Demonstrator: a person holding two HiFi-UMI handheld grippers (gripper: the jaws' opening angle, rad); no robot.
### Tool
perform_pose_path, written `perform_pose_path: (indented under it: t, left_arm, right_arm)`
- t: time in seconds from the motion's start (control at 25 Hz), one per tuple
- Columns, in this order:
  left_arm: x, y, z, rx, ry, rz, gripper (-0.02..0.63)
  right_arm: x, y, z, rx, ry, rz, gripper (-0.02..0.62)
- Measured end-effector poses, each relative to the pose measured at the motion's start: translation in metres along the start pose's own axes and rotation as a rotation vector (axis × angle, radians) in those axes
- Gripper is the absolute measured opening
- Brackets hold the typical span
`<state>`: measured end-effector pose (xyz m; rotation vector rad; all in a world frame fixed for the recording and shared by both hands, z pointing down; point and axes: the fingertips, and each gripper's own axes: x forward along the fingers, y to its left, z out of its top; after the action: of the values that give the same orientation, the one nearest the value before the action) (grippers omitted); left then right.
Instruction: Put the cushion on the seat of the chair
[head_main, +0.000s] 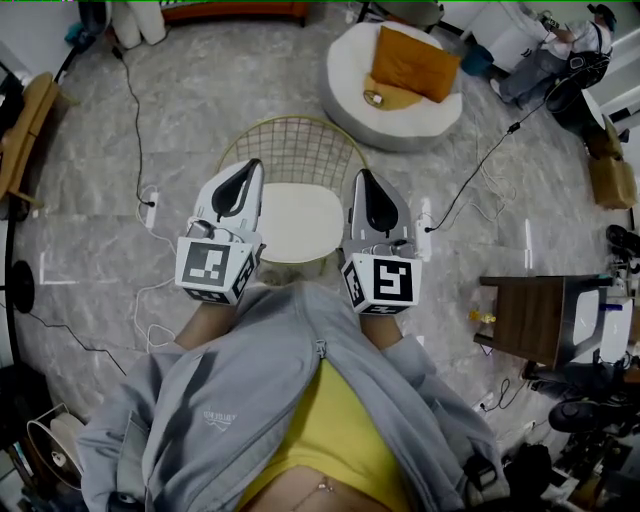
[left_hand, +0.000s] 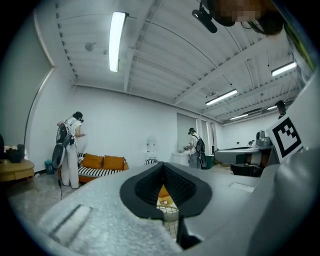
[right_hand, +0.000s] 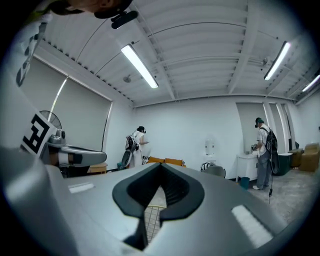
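Your left gripper (head_main: 254, 166) and right gripper (head_main: 363, 174) are both clenched empty, one on each side of the white cushion (head_main: 298, 222) lying on the chair (head_main: 290, 140).

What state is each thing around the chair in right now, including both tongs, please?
Left tongs: shut, holding nothing, beside the cushion.
Right tongs: shut, holding nothing, on the cushion's other side.
Cushion: lying flat on the chair's seat.
Chair: upright on the floor.
Orange pillow: propped up in the round white seat.
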<state>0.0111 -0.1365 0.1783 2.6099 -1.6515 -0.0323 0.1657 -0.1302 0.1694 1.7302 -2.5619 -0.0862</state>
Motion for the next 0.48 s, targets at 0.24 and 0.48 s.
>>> perform_pose_path:
  t: [0.24, 0.48]
  left_arm:
    - [0.005, -0.004, -0.004, 0.012, 0.012, 0.017, 0.008]
    - [0.008, -0.01, -0.012, 0.007, 0.017, 0.027, 0.008]
  right_arm:
    - [0.003, -0.005, -0.01, 0.012, 0.03, 0.019, -0.002]
    - [0.002, -0.017, -0.019, 0.029, 0.04, 0.027, -0.002]
